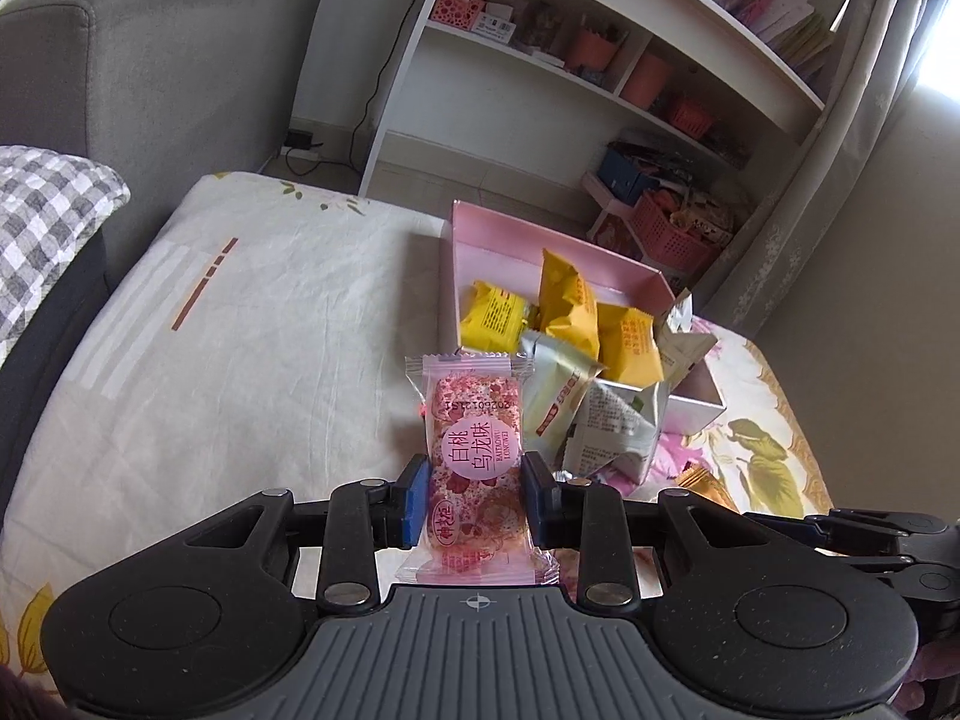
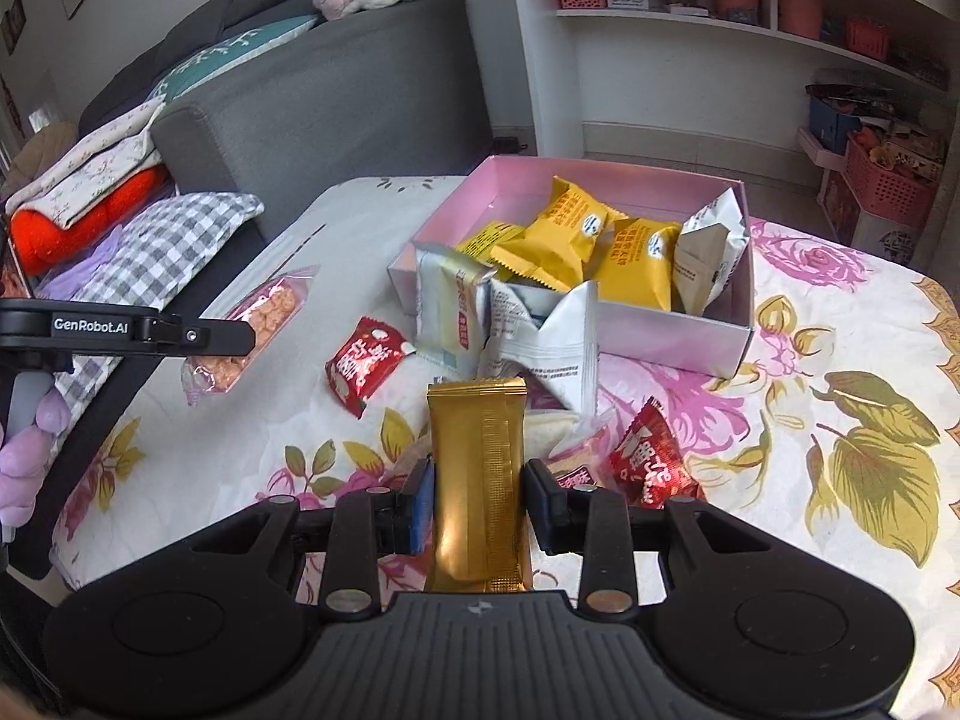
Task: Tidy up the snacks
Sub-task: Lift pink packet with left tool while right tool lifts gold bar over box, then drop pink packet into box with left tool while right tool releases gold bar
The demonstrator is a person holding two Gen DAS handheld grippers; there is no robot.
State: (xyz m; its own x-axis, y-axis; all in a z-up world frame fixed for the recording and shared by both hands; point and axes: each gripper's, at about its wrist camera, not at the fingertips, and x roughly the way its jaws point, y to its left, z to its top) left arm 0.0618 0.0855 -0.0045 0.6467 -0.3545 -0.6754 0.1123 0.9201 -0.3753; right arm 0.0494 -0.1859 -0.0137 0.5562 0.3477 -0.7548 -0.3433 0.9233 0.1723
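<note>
Left gripper [image 1: 474,495] clamps a pink snack [image 1: 474,456]; right gripper [image 2: 477,495] clamps a gold bar [image 2: 477,480], both short of the box [image 2: 678,336]. Step: carrying. Next: release inside the box.

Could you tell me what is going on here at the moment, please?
A person is sorting snacks with a handheld tool in each hand. The left tool grips a pink packet; the right tool grips a gold bar. The pink box already holds yellow packets, while red packets lie on the floral cloth.
</note>
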